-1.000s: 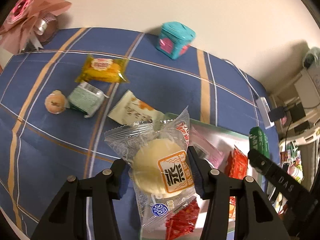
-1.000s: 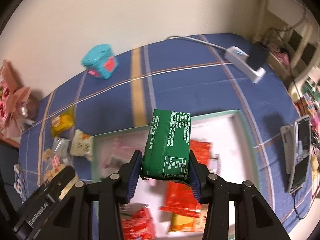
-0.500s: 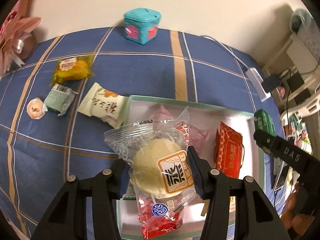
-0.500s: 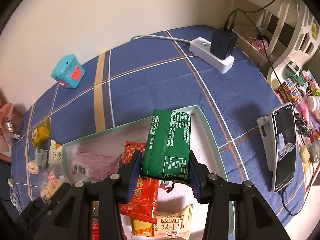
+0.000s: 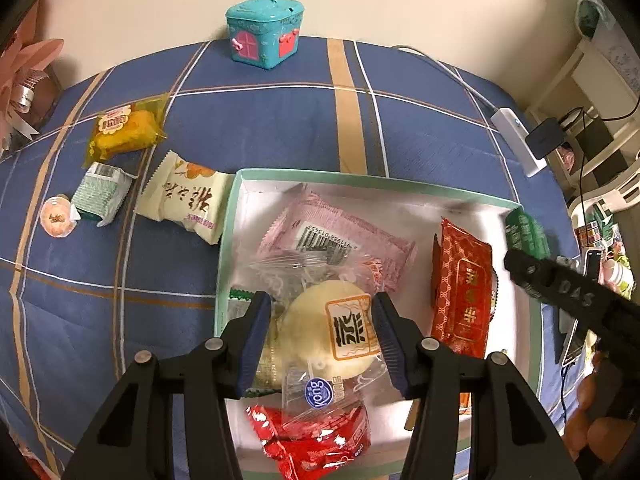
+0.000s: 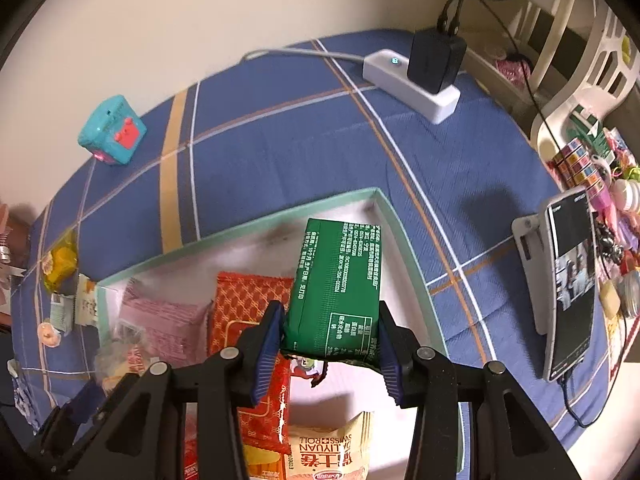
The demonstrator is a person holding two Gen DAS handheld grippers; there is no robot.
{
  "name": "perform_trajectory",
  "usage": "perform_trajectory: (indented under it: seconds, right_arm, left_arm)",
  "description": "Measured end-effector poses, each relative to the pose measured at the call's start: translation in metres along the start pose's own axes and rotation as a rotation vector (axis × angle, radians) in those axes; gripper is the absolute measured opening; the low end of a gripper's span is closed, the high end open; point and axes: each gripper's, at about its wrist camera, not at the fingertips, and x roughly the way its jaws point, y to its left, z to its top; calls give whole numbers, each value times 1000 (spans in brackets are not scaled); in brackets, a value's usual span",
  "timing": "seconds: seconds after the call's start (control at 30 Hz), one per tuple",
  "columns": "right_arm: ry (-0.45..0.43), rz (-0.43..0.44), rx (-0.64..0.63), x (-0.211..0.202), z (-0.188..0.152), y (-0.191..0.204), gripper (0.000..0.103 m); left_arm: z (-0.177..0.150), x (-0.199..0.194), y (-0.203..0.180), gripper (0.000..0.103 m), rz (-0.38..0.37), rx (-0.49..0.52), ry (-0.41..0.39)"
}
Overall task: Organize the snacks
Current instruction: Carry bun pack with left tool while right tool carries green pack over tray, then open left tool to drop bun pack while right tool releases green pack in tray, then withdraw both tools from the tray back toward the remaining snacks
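My left gripper (image 5: 320,334) is shut on a clear-wrapped pale round cake (image 5: 328,332) and holds it over the white tray with a green rim (image 5: 372,179). My right gripper (image 6: 330,354) is shut on a green snack packet (image 6: 340,280), held over the tray's far right corner (image 6: 376,196). In the tray lie a pink packet (image 5: 340,232), a red packet (image 5: 460,292) and a red wrapper (image 5: 316,440). A Swiss roll pack (image 6: 332,452) lies at the near side. The right gripper and its green packet (image 5: 524,232) show at the right of the left wrist view.
On the blue plaid cloth left of the tray lie a cream packet (image 5: 188,196), a pale green packet (image 5: 102,192), a yellow packet (image 5: 124,128) and a small round jelly (image 5: 58,216). A teal toy box (image 5: 264,32) stands by the wall. A power strip (image 6: 412,80) and a phone (image 6: 568,288) are at the right.
Both grippers have moved on over the tray with their snacks. The left one now hangs lower above the packets inside; the right one has shifted toward the tray's far right corner.
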Motion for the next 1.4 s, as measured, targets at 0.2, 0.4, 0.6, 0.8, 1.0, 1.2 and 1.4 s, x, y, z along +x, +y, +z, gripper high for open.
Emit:
perform_trajectory:
  seconds: [0.2,0.4,0.6,0.8,1.0,1.2,1.4]
  right_arm:
    - [40,-19,-3,15,-2,0,51]
    - [45,-48,-15,18,-3,3,75]
    - [47,-75,-32,17,-3,8,81]
    - [18,-82,-49,6,-1,14,85]
    - [-30,-69,-65,-11,1,25,85]
    - [-54,-63,-87,-22,3,38,85]
    - [-63,-56,-120,-26,0,58,85]
  left_arm:
    - [-1,3,-1,55,-6,-3,12]
    - [-1,8,0,66,9,0,28]
    - [1,7,1,80,43,13,21]
    - [6,1,4,88,66,14,-2]
    - [11,-10,17,92,84,-22,-41]
    - [17,-21,49,92,114,-123,-78]
    - [17,-27,93,95,153,-253,-105]
